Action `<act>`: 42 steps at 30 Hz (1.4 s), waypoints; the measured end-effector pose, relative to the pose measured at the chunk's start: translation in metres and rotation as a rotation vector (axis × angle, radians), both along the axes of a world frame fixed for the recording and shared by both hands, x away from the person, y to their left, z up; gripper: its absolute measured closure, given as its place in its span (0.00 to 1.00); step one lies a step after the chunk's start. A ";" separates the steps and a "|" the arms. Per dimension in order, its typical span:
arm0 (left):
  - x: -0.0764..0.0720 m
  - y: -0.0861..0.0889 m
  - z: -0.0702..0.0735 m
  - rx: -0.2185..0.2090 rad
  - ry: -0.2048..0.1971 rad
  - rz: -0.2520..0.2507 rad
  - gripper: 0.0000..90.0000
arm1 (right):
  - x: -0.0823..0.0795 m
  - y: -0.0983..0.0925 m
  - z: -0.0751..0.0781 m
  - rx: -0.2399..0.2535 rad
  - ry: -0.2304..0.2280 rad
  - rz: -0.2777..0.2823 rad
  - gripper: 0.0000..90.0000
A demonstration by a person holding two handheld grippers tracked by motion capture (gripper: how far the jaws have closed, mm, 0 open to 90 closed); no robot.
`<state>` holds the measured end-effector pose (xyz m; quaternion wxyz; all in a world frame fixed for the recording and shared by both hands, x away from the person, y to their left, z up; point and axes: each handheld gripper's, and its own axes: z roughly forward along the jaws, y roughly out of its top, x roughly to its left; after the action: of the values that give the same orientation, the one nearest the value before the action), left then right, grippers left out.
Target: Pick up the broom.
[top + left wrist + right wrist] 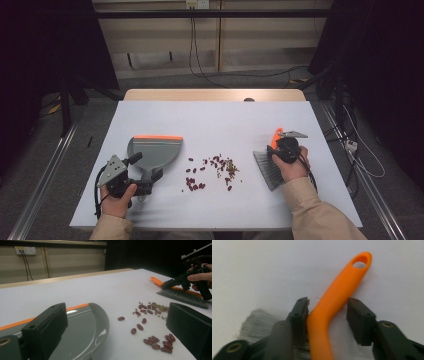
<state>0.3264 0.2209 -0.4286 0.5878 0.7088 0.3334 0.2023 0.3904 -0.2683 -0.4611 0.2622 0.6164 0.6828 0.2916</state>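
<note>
Right gripper [327,315]: over the orange handle of the brush [337,302]; its fingers [299,312] stand either side of the handle, one touching it, the other with a gap, so not yet clamped.
Brush: flat on the white bench [225,120] at the right, grey bristles toward the person.
Left gripper [131,175]: at the dustpan's handle; fingers apart, and I cannot tell whether they grip it.
Dustpan [152,150]: grey with an orange edge, on the bench at the left.
Beans [212,170]: scattered red and small pale ones, between dustpan and brush.
</note>
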 end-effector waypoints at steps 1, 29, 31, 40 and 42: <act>0.000 0.000 0.000 -0.001 -0.001 -0.001 0.04 | 0.000 0.000 0.001 0.009 0.008 0.012 0.66; -0.001 -0.004 0.002 0.026 -0.010 -0.008 0.04 | 0.009 0.003 0.005 0.021 0.096 0.024 0.73; -0.002 -0.006 0.002 0.029 -0.013 -0.008 0.04 | 0.009 0.004 0.005 0.015 0.096 0.016 0.74; -0.002 -0.006 0.003 0.039 -0.020 -0.013 0.04 | 0.011 0.004 0.006 0.040 0.114 -0.001 0.75; -0.002 -0.007 0.004 0.038 -0.023 -0.012 0.04 | 0.013 0.002 0.007 0.052 0.124 0.003 0.75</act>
<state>0.3243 0.2143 -0.4249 0.5792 0.7196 0.3181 0.2134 0.4033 -0.2666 -0.4541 0.2027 0.6388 0.6911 0.2708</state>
